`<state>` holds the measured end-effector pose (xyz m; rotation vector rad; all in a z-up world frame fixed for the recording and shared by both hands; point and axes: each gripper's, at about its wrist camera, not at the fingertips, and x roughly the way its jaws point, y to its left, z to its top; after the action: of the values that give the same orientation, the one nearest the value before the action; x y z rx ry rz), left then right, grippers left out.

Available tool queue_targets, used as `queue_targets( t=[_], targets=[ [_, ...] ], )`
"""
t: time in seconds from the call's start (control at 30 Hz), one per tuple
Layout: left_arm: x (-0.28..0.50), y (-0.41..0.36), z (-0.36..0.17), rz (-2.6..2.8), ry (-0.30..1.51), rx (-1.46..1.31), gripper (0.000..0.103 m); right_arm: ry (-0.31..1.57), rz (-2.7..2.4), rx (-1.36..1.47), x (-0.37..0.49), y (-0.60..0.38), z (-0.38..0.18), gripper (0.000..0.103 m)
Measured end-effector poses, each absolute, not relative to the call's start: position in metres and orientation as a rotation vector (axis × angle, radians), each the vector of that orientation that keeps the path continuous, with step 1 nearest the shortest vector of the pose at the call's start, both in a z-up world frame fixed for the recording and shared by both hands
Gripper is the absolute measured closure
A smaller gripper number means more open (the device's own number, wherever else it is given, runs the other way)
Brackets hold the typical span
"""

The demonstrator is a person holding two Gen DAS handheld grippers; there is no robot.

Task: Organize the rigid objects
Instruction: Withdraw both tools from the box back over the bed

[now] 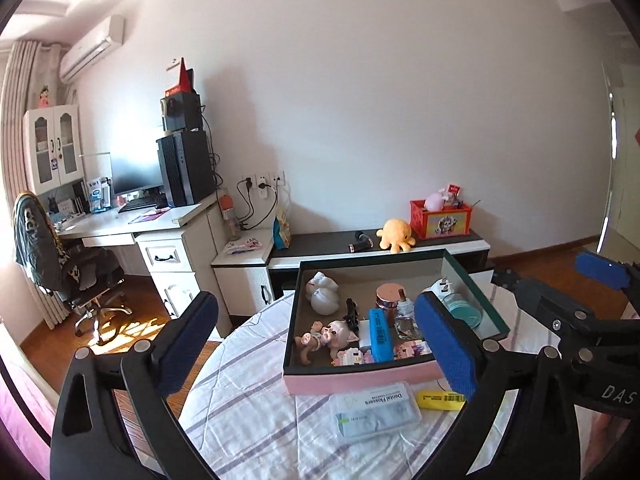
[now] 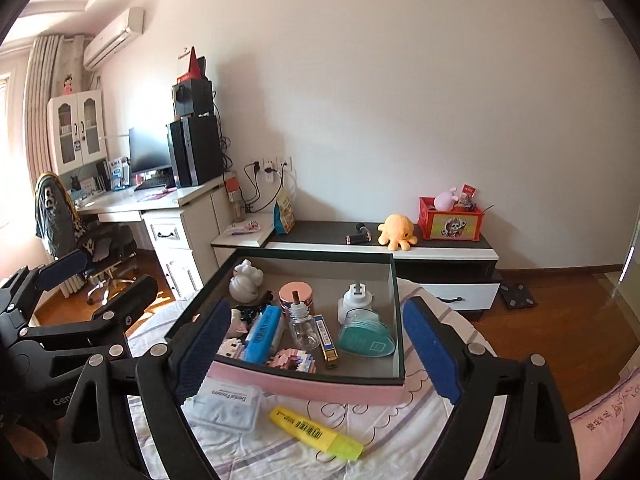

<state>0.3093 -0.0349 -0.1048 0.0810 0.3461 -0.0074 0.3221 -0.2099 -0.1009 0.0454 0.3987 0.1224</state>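
A pink-fronted open box [image 1: 352,376] [image 2: 312,386] stands on a cloth-covered table, holding several small items: a blue highlighter [image 1: 380,334] [image 2: 262,334], white figurine [image 1: 322,294] [image 2: 246,282], doll [image 1: 326,336], glass bottle [image 2: 302,324], teal round case [image 2: 366,340], pink block figures [image 2: 294,360]. In front of the box lie a dental flosser case [image 1: 374,412] [image 2: 226,402] and a yellow highlighter [image 1: 440,400] [image 2: 316,432]. My left gripper [image 1: 316,340] is open and empty above the box front. My right gripper [image 2: 312,348] is open and empty, straddling the box.
The table cloth [image 1: 248,392] [image 2: 380,432] ends at a rounded edge on the left. Behind stand a low cabinet [image 1: 400,248] [image 2: 400,248] with a yellow plush octopus [image 1: 396,234] [image 2: 396,230] and red crate [image 1: 440,218], a desk [image 1: 152,220] and an office chair [image 1: 60,264].
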Motion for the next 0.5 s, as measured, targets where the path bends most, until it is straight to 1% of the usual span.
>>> queue_targets(
  t=[0.03, 0.07, 0.3, 0.5],
  targets=[
    [0.296, -0.032, -0.102, -0.012, 0.336, 0.068, 0.0, 0.382, 0.113, 0.044, 0.31, -0.21, -0.097, 0.001],
    [0.282, -0.029, -0.101, -0.019, 0.32, 0.053, 0.0, 0.358, 0.11, 0.04, 0.295, -0.209, -0.094, 0.0],
    [0.201, -0.022, -0.099, 0.012, 0.259, 0.005, 0.0, 0.287, 0.089, 0.02, 0.212, -0.196, -0.086, 0.0],
    [0.155, -0.02, -0.096, 0.041, 0.2, 0.011, 0.0, 0.251, 0.084, 0.025, 0.161, -0.193, -0.084, 0.0]
  ],
)
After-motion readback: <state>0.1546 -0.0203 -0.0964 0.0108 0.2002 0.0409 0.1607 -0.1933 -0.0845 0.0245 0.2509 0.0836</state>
